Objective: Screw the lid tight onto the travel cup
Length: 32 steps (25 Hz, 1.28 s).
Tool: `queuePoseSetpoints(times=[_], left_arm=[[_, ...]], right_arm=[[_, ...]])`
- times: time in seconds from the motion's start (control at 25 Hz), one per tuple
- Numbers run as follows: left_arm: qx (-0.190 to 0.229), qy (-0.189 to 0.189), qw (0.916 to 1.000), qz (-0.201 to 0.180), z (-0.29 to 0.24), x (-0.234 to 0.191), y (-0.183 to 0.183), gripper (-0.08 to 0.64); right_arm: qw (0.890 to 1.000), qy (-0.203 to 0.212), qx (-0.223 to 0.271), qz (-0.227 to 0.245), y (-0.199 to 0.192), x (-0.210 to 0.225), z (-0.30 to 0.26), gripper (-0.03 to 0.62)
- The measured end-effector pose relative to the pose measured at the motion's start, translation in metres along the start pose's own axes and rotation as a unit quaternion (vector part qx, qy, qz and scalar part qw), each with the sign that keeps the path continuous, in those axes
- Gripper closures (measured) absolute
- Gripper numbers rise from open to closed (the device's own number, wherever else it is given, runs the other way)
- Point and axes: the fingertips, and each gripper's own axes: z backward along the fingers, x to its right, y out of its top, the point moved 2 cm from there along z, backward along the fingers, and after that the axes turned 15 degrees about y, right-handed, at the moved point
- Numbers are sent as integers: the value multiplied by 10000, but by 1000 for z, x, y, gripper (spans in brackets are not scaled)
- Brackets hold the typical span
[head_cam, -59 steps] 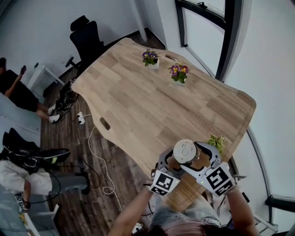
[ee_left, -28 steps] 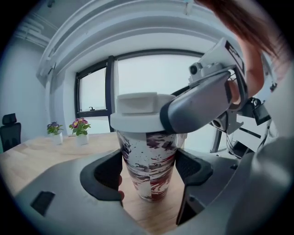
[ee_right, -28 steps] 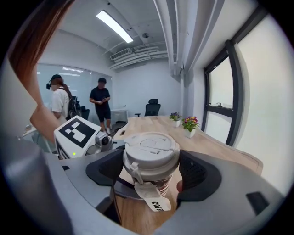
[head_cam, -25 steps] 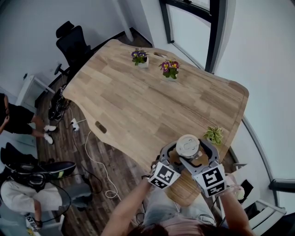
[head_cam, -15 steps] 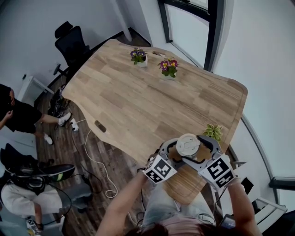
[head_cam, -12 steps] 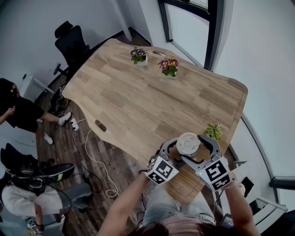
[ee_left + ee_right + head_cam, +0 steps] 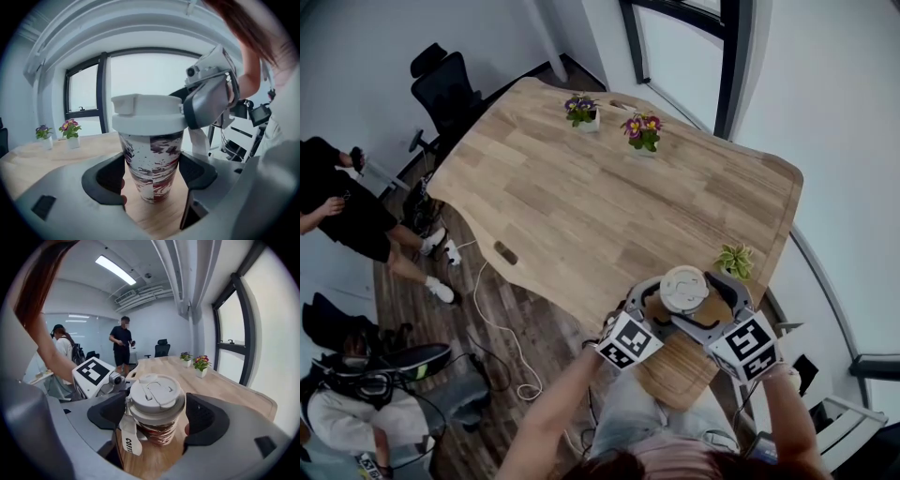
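Left claw (image 7: 152, 177) gripping upright cup (image 7: 150, 152), right claw (image 7: 157, 419) seemingly gripping lid (image 7: 154, 397)

Daylight from the far window (image 7: 131, 89) overexposes to white; the ceiling light strip (image 7: 114, 269) glares. Fisheye distortion, black corners. Left gripper (image 7: 152, 176) and right gripper (image 7: 156, 418) bodies blur near the lens.

Cup (image 7: 151, 164): white, tapered, dark-and-red splatter print. Upright on the near end of the counter (image 7: 609, 206).
Lid (image 7: 154, 397): white, flip spout, seated level on cup; white tag (image 7: 127, 439) hanging at its rim.
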Motion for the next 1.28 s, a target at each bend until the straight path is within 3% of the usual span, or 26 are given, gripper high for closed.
queuePoseSetpoints(times=[0.12, 0.32, 0.4, 0.48, 0.68, 0.8, 0.88, 1.12, 1.28], left_arm=[[-98, -127, 9998, -67, -1, 1, 0, 215], [-11, 423, 9990, 140, 1, 2, 0, 215], [15, 564, 9981, 229, 1, 3, -1, 216], [-8, 496, 9986, 209, 2, 3, -2, 216], [-139, -176, 9997, -104, 5, 5, -3, 216], [-194, -235, 9995, -128, 5, 5, -2, 215], [-196, -99, 9997, -64, 5, 5, -1, 215], [-109, 501, 9985, 188, 4, 5, -1, 215], [-141, 148, 9998, 40, 5, 6, -3, 215]], right_arm=[[9999, 47, -109, 115, -2, 3, 0, 232], [9958, -817, 401, -98, -3, -3, -1, 232], [9937, -982, 507, -189, -5, -4, -2, 232], [9951, -813, 500, -262, -4, -5, -1, 230], [10000, -16, 9, 13, -4, -4, 7, 229], [9995, 243, -211, 47, -6, -2, 5, 230], [9998, 135, -123, 66, -6, -2, 4, 230], [9950, -887, 391, -224, -8, -6, 2, 230], [9988, -381, 216, -214, -8, -9, 4, 229]])
